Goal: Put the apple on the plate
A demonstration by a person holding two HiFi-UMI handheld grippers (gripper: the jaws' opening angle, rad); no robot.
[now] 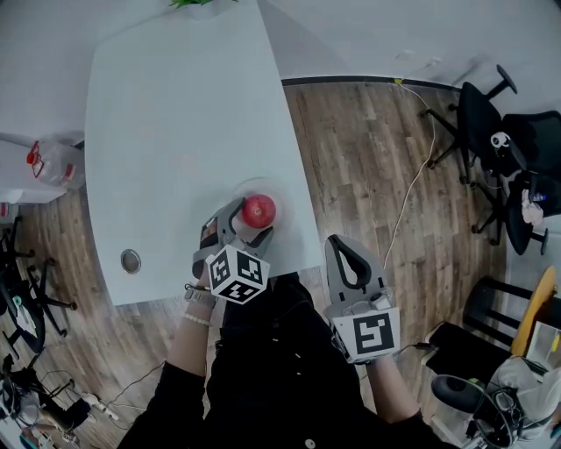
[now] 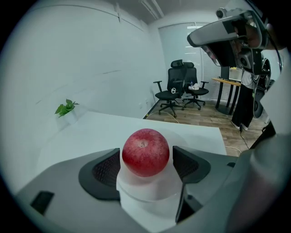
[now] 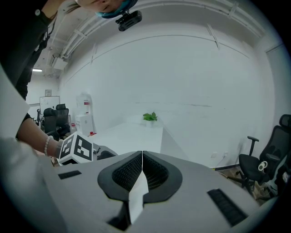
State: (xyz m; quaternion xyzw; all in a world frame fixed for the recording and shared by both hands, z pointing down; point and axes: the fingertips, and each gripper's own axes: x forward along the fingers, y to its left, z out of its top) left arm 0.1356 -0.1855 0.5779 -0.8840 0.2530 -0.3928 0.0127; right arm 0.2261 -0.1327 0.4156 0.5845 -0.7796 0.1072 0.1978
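Note:
A red apple [image 1: 259,210] [image 2: 145,151] rests on a white plate [image 1: 246,187] [image 2: 150,193] near the right front corner of the white table [image 1: 175,114]. My left gripper [image 1: 252,220] [image 2: 146,163] is open, one jaw on each side of the apple, with thin slivers of white showing between pads and fruit. My right gripper [image 1: 343,247] [image 3: 142,157] is shut on nothing and hangs off the table's right edge, above the wooden floor.
A small green plant [image 1: 197,3] [image 3: 149,117] stands at the table's far end. A round metal grommet [image 1: 131,260] sits near the front left. Black office chairs [image 1: 491,140] and a white cable [image 1: 412,184] occupy the floor at right.

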